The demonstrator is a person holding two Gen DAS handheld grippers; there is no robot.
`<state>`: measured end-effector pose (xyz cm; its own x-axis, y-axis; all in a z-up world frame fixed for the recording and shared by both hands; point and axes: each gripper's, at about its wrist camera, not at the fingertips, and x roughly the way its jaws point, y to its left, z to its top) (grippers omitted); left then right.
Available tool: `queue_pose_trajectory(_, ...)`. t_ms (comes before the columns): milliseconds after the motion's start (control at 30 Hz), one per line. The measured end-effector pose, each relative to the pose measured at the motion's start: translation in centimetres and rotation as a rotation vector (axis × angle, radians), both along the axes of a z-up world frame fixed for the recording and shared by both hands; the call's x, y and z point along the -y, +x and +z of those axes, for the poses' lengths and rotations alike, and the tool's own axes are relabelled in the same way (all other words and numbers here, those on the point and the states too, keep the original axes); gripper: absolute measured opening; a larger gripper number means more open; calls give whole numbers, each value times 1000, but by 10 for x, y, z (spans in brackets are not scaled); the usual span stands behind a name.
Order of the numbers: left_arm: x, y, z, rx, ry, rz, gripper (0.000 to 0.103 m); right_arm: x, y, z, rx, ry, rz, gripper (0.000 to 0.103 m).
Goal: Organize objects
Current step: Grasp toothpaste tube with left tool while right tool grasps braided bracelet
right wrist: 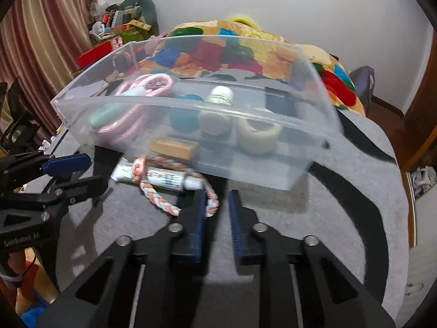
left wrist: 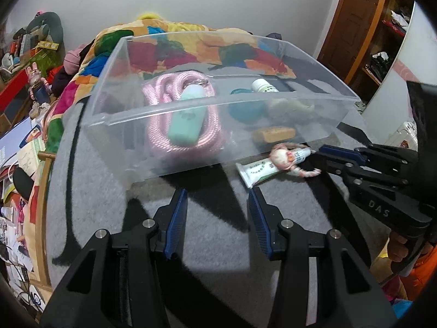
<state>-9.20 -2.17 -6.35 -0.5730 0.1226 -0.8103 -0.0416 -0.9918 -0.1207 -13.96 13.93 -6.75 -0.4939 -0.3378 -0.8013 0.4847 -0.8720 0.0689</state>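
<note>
A clear plastic bin (left wrist: 207, 147) (right wrist: 314, 147) stands on the grey felt table (left wrist: 218, 246). In it lie a pink cord (left wrist: 210, 136), a mint case (left wrist: 188, 120), a teal lid (right wrist: 183, 114), a white bottle (right wrist: 218, 101), a tape roll (right wrist: 259, 134) and a tan block (right wrist: 174, 146). In front of the bin lie a toothpaste tube (left wrist: 262, 168) (right wrist: 164, 177) and a braided pink-white rope (right wrist: 161, 199) (left wrist: 286, 158). My left gripper (left wrist: 217, 216) (right wrist: 90, 175) is open and empty. My right gripper (right wrist: 217, 205) (left wrist: 319, 158) is open, its fingertips beside the rope's end.
A colourful quilt (right wrist: 245, 43) lies on the bed behind the table. Cluttered shelves (left wrist: 24, 46) and papers stand at the left. A wooden door and wardrobe (left wrist: 363, 35) are at the right. The table's round edge (right wrist: 401, 191) curves at the right.
</note>
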Motion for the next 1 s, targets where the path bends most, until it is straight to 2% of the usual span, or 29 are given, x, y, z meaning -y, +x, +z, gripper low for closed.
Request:
queue_pose_trajectory(267, -32, -15, 7, -17, -33, -106, 47, -41, 13, 2, 2, -2, -69, 11)
queue_pose_trajectory(467, -56, -36, 2, 9, -30, -211, 50, -65, 22, 2, 24, -28, -79, 11)
queue_pose_trajectory(600, -67, -32, -3, 6, -69, -235, 51, -70, 25, 4, 33, -46, -74, 11)
queue_pose_trajectory(667, -68, -25, -2, 8, -65, -254, 43, -69, 25, 5, 28, -43, -70, 12)
queue_pose_trajectory(700, -68, -23, -1, 11, -64, -261, 33, -67, 24, 5, 28, -41, -66, 12)
queue_pose_trajectory(733, -69, -21, -1, 17, -61, -272, 24, -65, 24, 6, 30, -40, -62, 14)
queue_pose_trajectory(767, -69, -16, -1, 22, -60, -282, 22, -63, 23, 7, 31, -43, -57, 15)
queue_pose_trajectory(933, -64, -7, 5, 23, -52, -276, 21, -57, 25, 15, 1, -58, -30, 41)
queue_pose_trajectory(1000, -62, -6, 12, -1, -61, -270, 21, -52, 26, 19, -21, -55, -11, 47)
